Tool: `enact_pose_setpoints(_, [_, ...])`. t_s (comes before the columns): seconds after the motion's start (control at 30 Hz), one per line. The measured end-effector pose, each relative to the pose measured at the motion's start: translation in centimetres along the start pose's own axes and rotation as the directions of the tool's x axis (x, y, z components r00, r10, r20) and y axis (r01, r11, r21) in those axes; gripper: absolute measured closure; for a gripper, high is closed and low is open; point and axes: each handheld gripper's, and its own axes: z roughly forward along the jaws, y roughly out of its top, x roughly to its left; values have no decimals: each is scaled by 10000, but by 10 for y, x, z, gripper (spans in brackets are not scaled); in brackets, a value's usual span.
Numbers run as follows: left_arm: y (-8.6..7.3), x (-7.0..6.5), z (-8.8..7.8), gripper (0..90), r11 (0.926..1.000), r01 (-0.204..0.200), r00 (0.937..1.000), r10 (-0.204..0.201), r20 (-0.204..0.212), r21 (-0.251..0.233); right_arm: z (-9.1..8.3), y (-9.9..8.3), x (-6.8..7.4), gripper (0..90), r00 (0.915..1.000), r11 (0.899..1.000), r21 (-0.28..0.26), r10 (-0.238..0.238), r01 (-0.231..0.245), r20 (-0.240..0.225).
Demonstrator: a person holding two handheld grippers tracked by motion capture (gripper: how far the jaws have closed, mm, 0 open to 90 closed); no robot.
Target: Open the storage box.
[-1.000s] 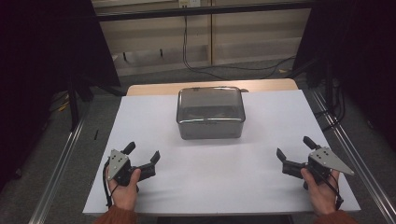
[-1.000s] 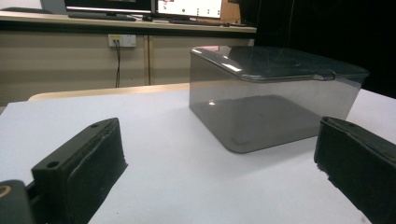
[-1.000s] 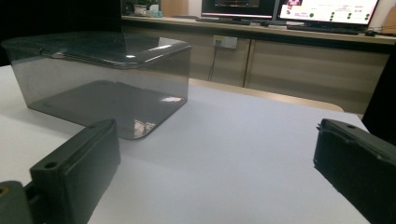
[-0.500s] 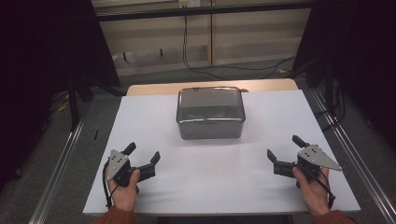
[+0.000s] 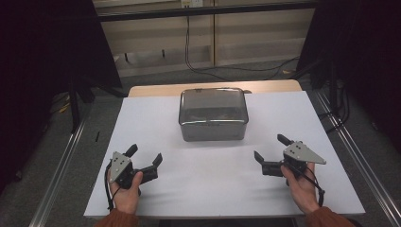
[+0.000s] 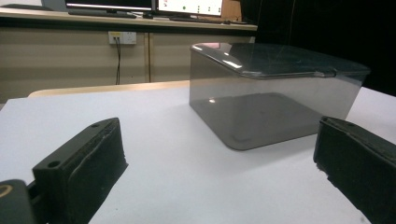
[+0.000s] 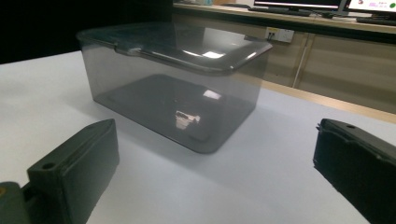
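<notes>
A smoky grey see-through plastic box (image 5: 213, 114) with its lid on stands at the middle back of the white table top (image 5: 198, 189); it looks empty. My left gripper (image 5: 144, 156) rests at the front left, open, nothing between its jaws, held by a hand. My right gripper (image 5: 272, 147) is at the front right, open and empty too, pointing toward the box. The left gripper view has the box (image 6: 271, 91) ahead to the right, past its jaws. In the right gripper view the box (image 7: 173, 77) stands ahead to the left.
A wooden table edge (image 5: 156, 90) shows behind the white top. Metal rails (image 5: 61, 175) run along both sides on the floor. Cabinets and cables (image 5: 189, 38) stand at the back wall. Bare white surface lies between the two grippers.
My right gripper has moved left and a little forward toward the box. The left gripper has stayed where it was.
</notes>
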Motion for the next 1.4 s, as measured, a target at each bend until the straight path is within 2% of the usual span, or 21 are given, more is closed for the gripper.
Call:
enact_pose_setpoints(0.37, [0,0,0,17,9999,-47,10000,48,-4,106,20,10,9,5,9990,9997,8,260,-260,-361])
enact_pose_setpoints(0.47, [0,0,0,17,9999,-59,10000,58,38,86,26,13,10,2,9990,9999,-29,112,-113,-436])
enact_pose_setpoints(0.57, [0,0,0,17,9999,-53,10000,52,44,105,30,17,12,4,9996,9999,43,-159,160,-230])
enact_pose_setpoints(0.8, [0,0,0,17,9999,-82,10000,82,11,103,39,27,14,2,9983,9995,-174,-284,275,-511])
enact_pose_setpoints(1.0, [0,0,1,17,9999,-97,10000,97,-1,138,48,31,17,3,9957,9973,-224,-705,692,-604])
enact_pose_setpoints(1.2, [0,0,0,17,9998,-159,9999,159,-11,152,56,37,20,6,9907,9917,-280,-1269,1256,-499])
enact_pose_setpoints(1.4, [-1,-1,2,17,9997,-135,9999,134,44,192,64,44,23,9,9801,9803,-371,-1952,1939,-360])
